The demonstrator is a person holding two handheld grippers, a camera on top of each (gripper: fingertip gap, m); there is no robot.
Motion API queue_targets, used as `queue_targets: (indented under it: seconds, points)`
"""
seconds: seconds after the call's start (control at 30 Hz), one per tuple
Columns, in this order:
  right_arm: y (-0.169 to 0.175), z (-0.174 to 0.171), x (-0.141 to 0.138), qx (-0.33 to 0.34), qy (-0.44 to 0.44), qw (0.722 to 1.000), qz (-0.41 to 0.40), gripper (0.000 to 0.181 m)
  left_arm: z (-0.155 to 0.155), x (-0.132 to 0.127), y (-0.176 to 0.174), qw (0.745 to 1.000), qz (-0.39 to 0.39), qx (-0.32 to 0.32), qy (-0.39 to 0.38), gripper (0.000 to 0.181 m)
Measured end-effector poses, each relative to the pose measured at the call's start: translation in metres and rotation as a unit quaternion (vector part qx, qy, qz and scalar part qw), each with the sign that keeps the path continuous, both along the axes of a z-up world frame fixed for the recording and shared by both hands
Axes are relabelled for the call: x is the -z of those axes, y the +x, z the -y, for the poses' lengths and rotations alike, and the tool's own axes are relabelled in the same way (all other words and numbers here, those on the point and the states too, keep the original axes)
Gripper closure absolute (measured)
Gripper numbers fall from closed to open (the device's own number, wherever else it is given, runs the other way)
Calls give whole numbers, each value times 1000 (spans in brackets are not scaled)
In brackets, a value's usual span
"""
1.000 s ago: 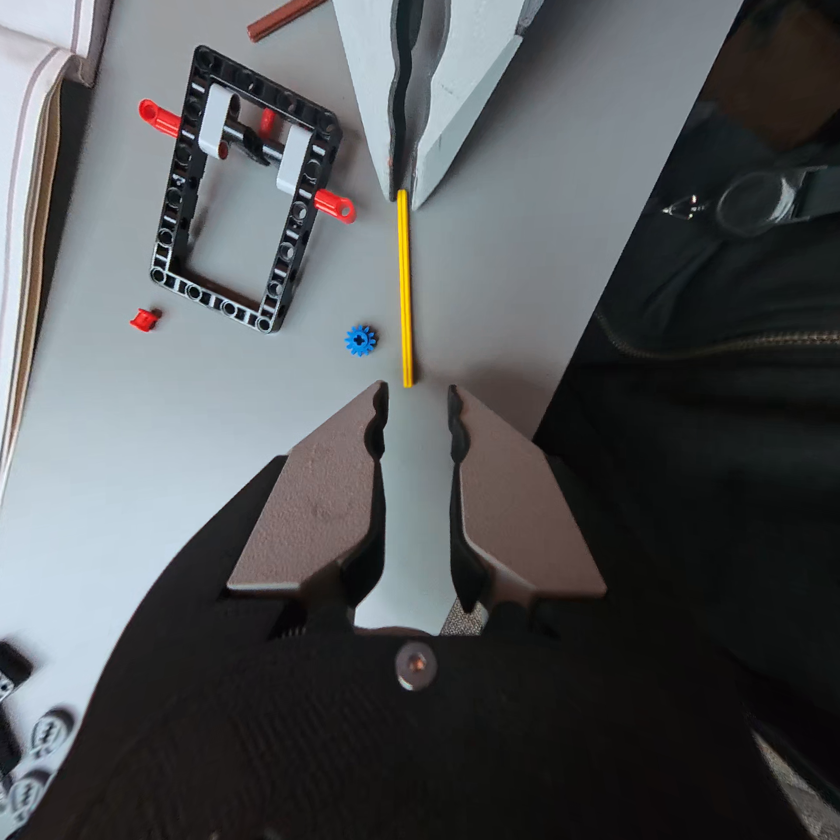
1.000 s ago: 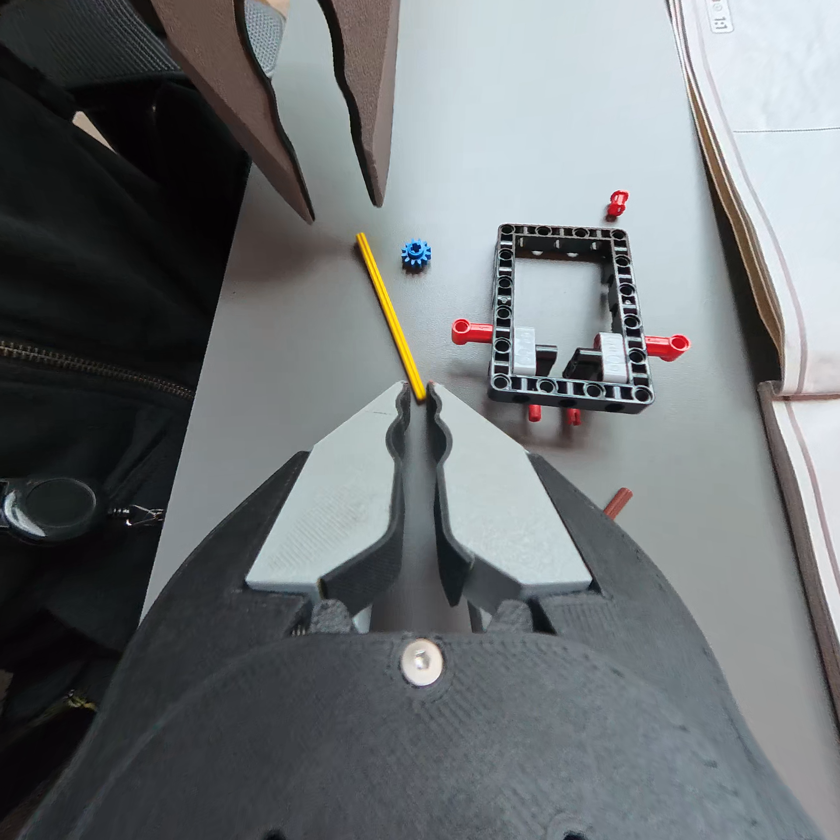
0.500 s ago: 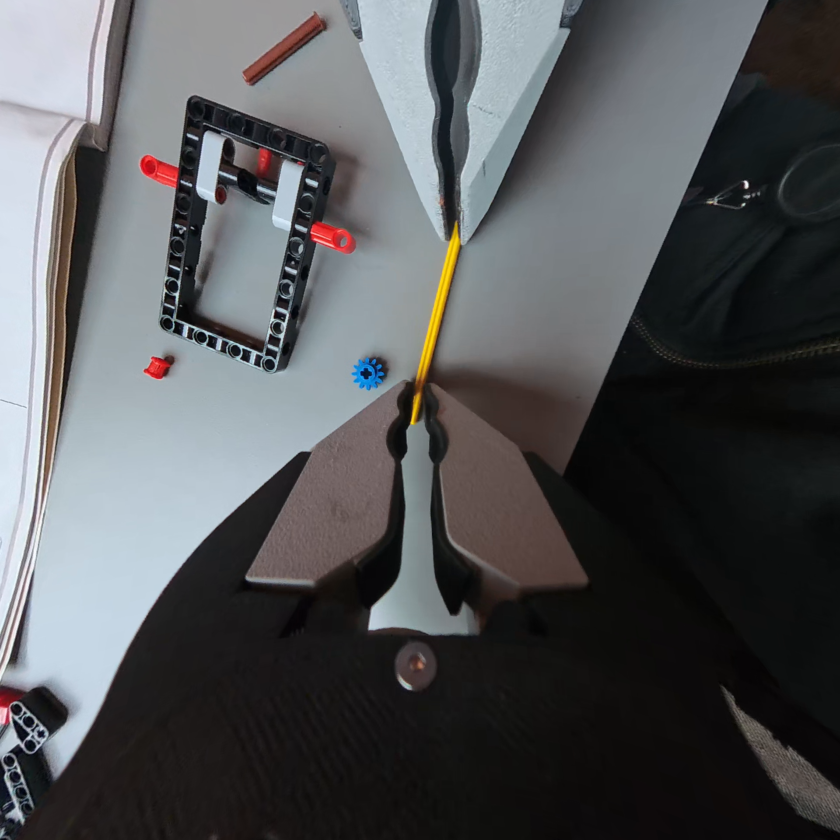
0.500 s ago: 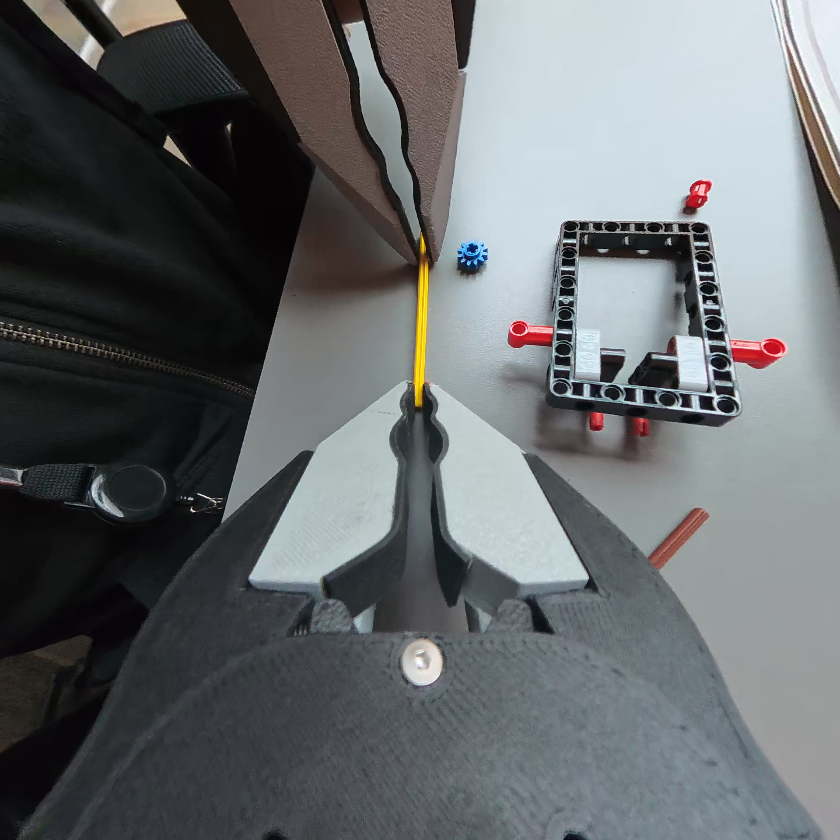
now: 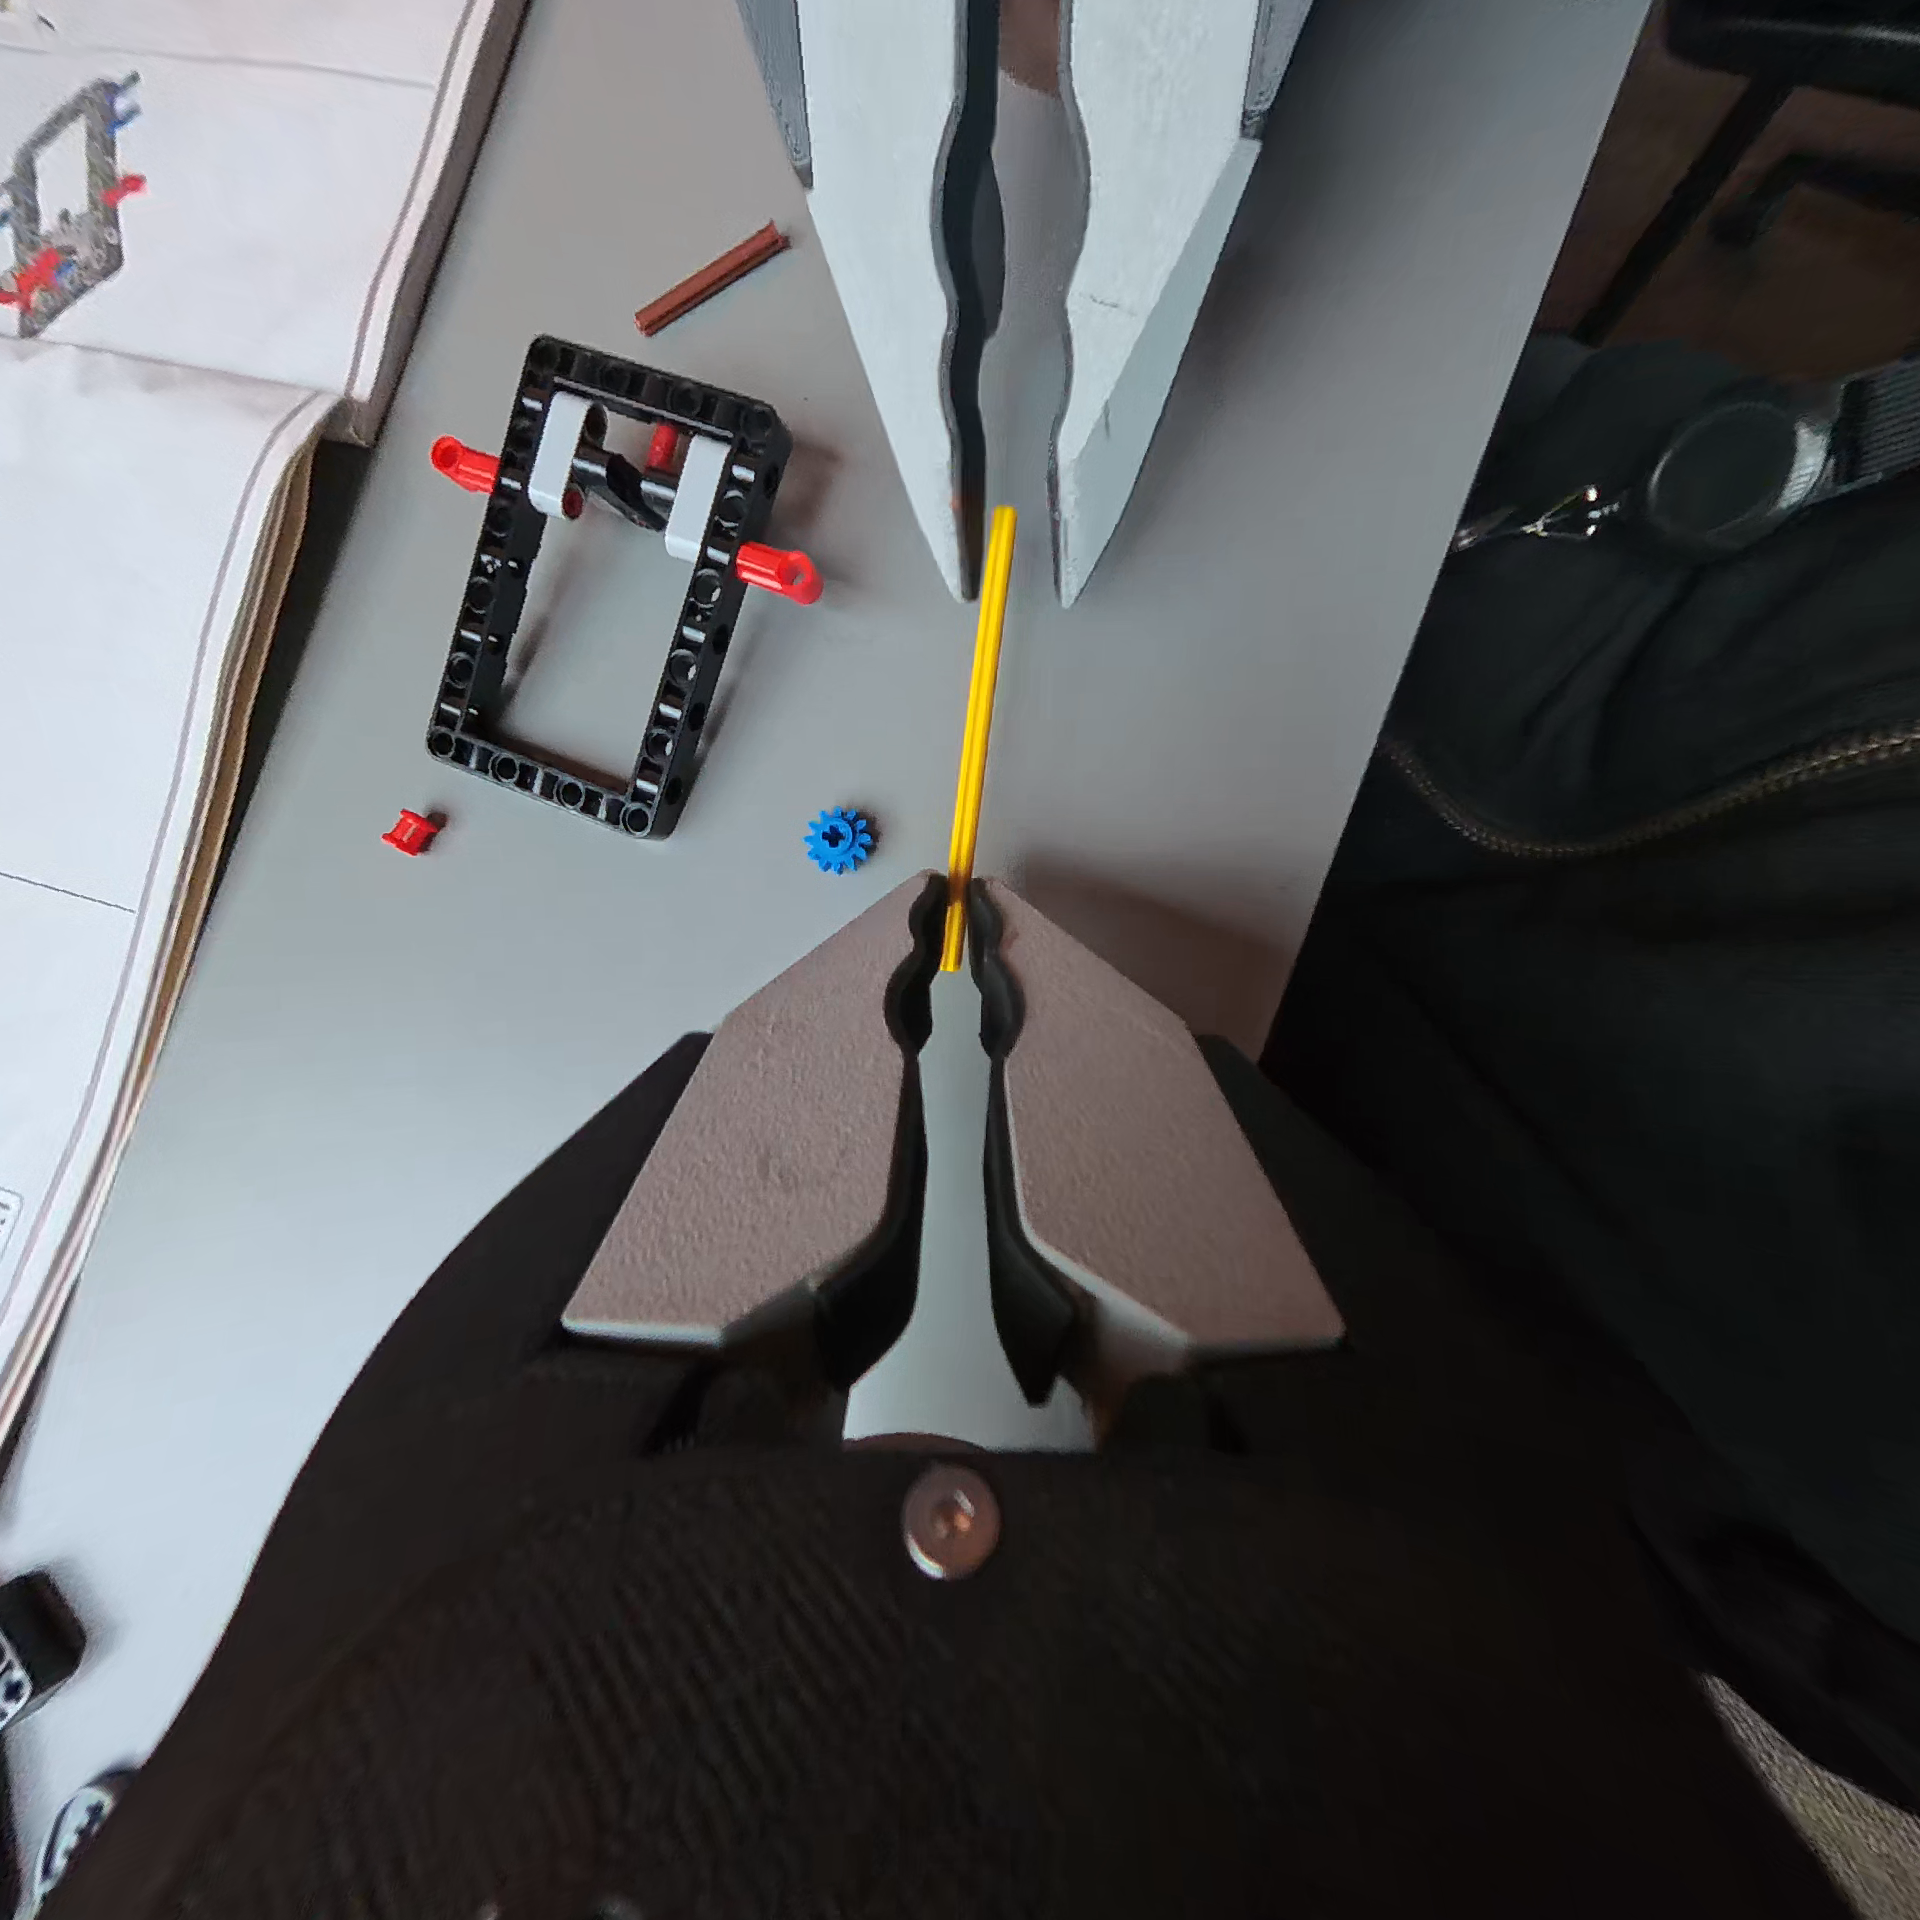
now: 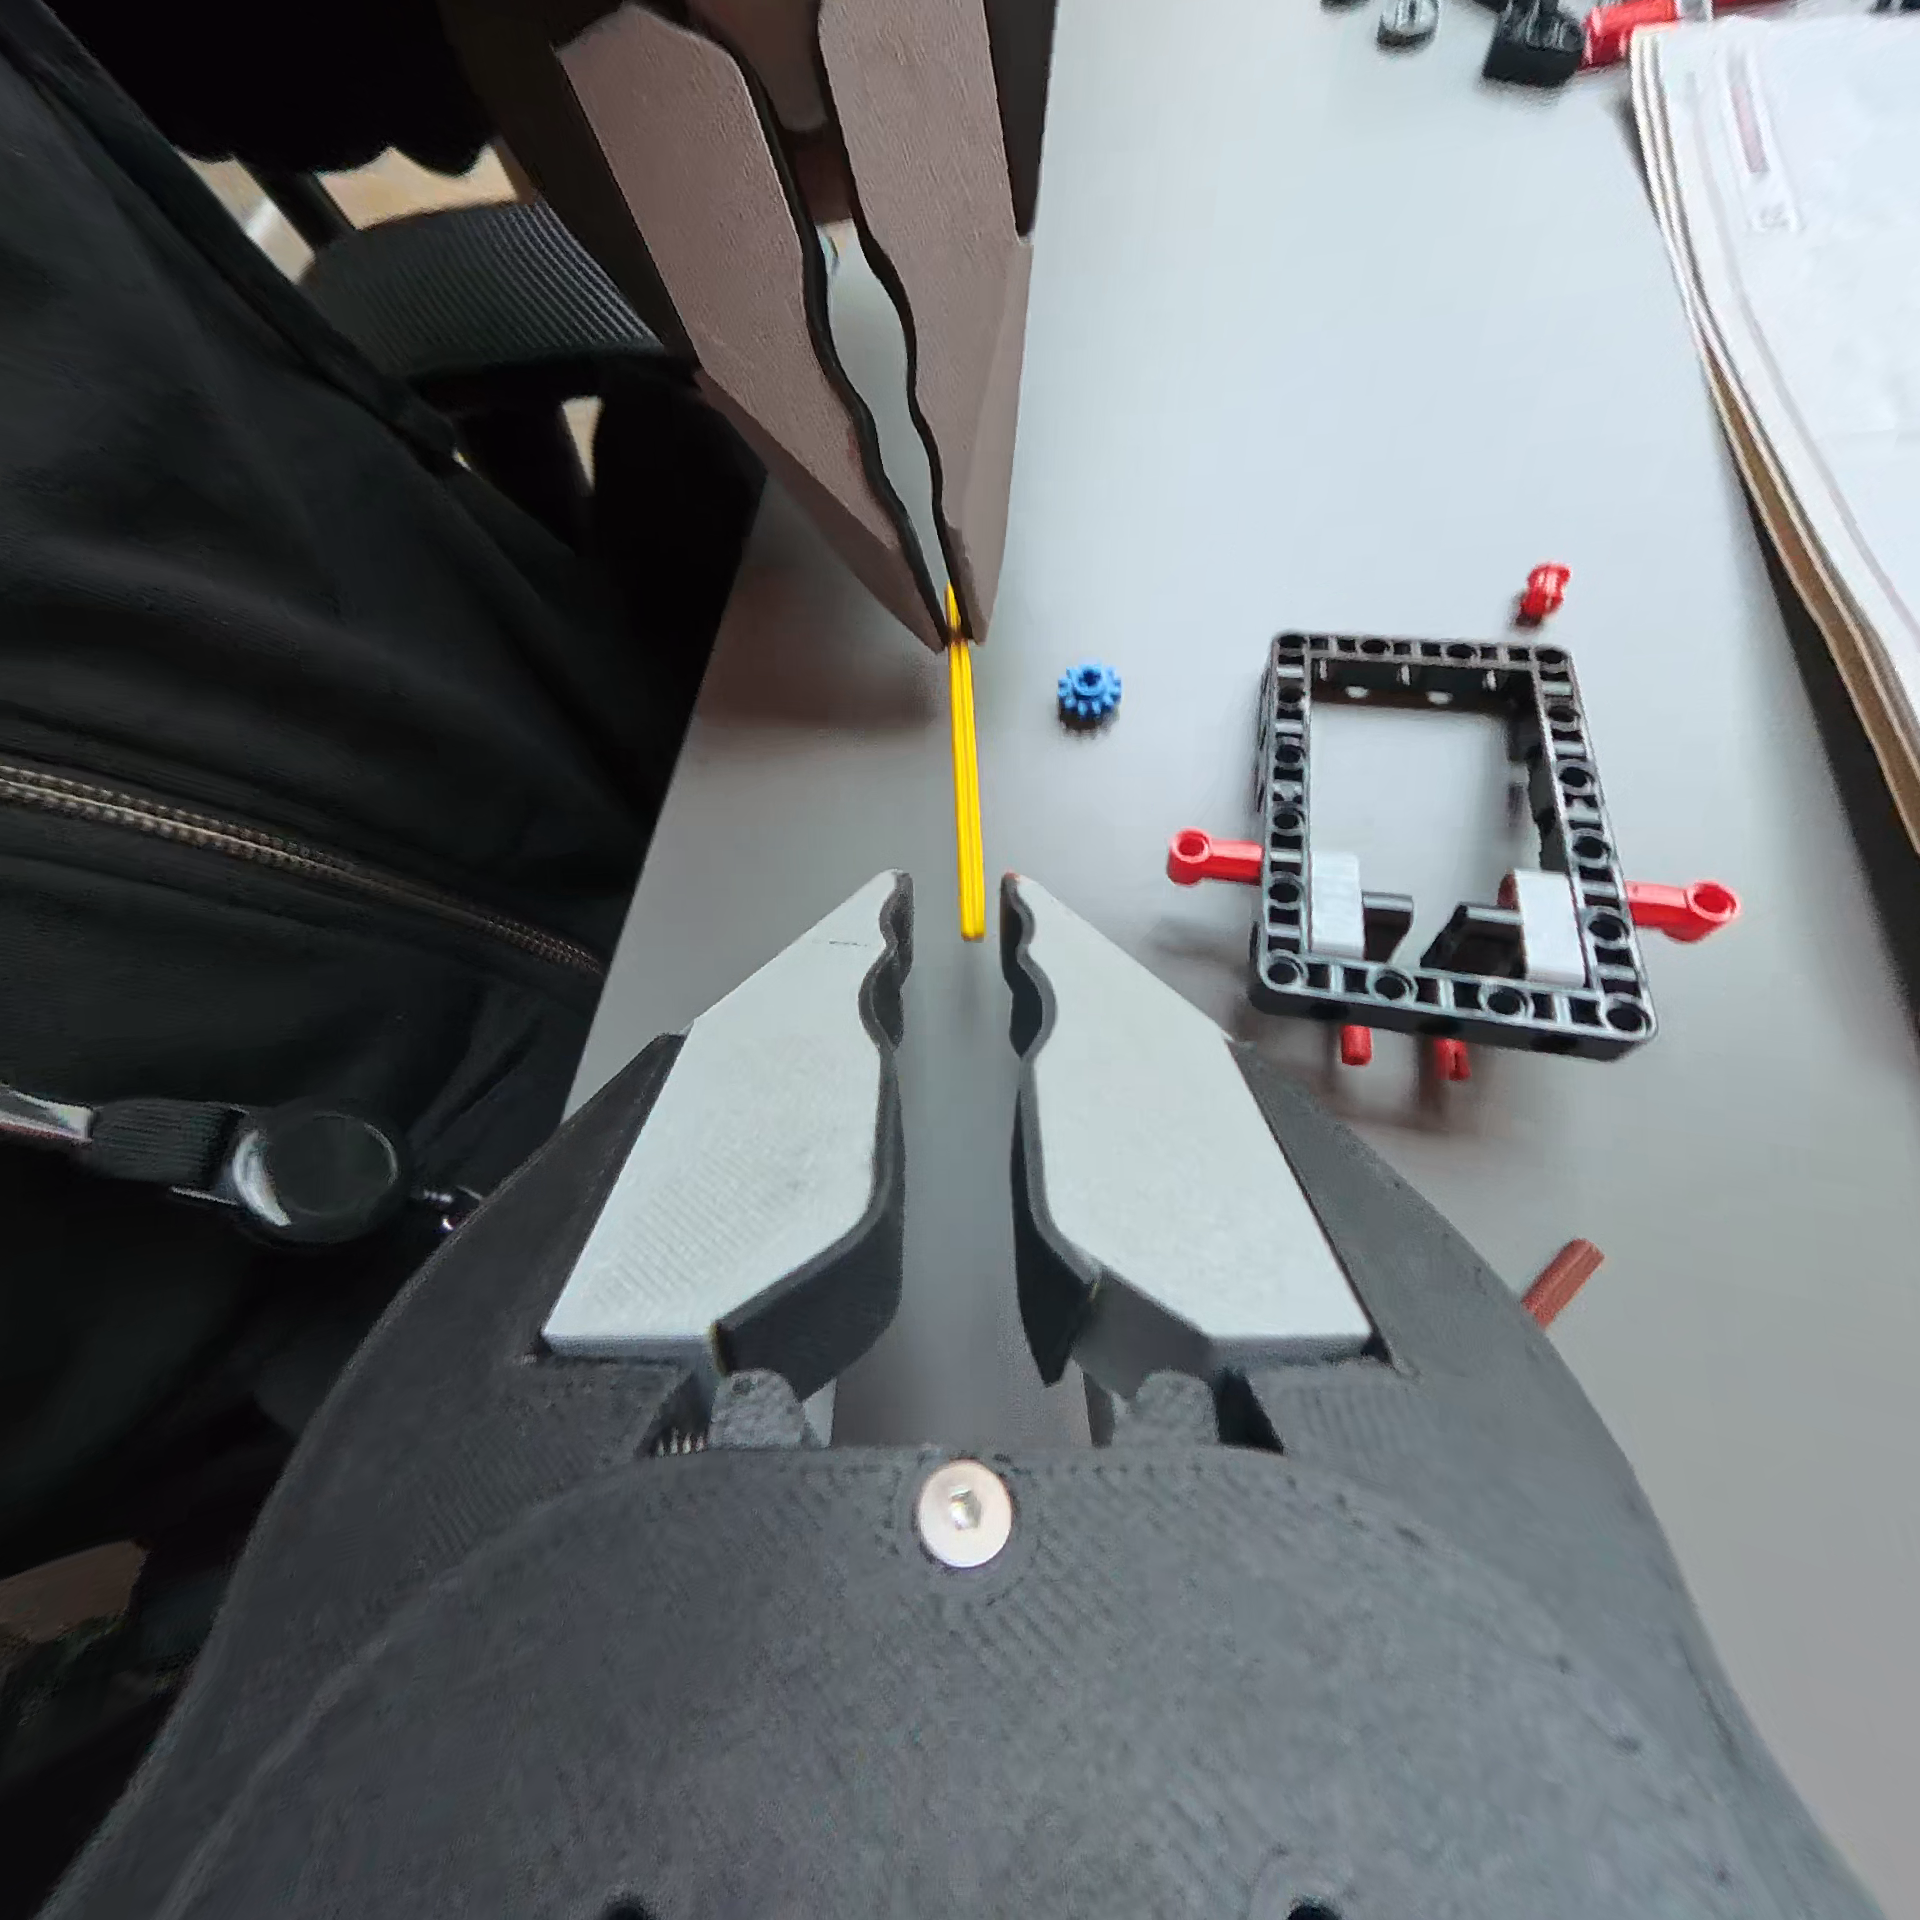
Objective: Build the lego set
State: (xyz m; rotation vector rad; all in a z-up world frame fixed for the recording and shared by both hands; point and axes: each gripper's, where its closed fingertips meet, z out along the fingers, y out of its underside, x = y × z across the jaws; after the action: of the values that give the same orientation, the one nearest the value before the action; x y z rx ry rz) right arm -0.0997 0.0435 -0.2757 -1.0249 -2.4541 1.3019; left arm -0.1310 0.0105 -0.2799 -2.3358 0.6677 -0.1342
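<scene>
Grey and matte, the tabletop (image 5: 312, 1039) runs along a dark-clothed person's torso at its near edge, with an open instruction booklet (image 5: 125, 520) lying on its far side.

Counted in the left wrist view: one yellow axle (image 5: 982, 707), one blue gear (image 5: 840, 840), one black rectangular frame (image 5: 608, 587), one loose red bush (image 5: 412, 831), one brown axle (image 5: 712, 278). The frame carries two light grey beams inside one short end and two red pins that stick out from its long sides; the right wrist view shows two more red stubs under that short end. A few dark and red loose parts sit blurred at the far end of the table in the right wrist view; their number cannot be told.

The yellow axle is held above the table near its edge, its long axis running straight from one gripper to the other. The left gripper (image 5: 956, 914), with brown fingers, is closed narrowly on one end of it. The other end lies between the tips of the right gripper (image 6: 956, 914), whose grey fingers stand parted with a clear gap on each side, touching nothing.

The blue gear lies flat just beside the axle's clamped end. The frame lies flat farther in, between gear and booklet, the red bush near one of its corners and the brown axle beyond its beam end.
</scene>
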Motion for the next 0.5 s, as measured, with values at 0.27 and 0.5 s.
queue_targets:
  seconds: [0.27,0.5]
  points:
    - [-5,1,-27,14,-40,998,-41,179,-5,-15,5,998,41,7,50,180]
    - [-9,-12,-65,36,-142,985,-86,155,-10,-46,-2,983,131,-3,132,180]
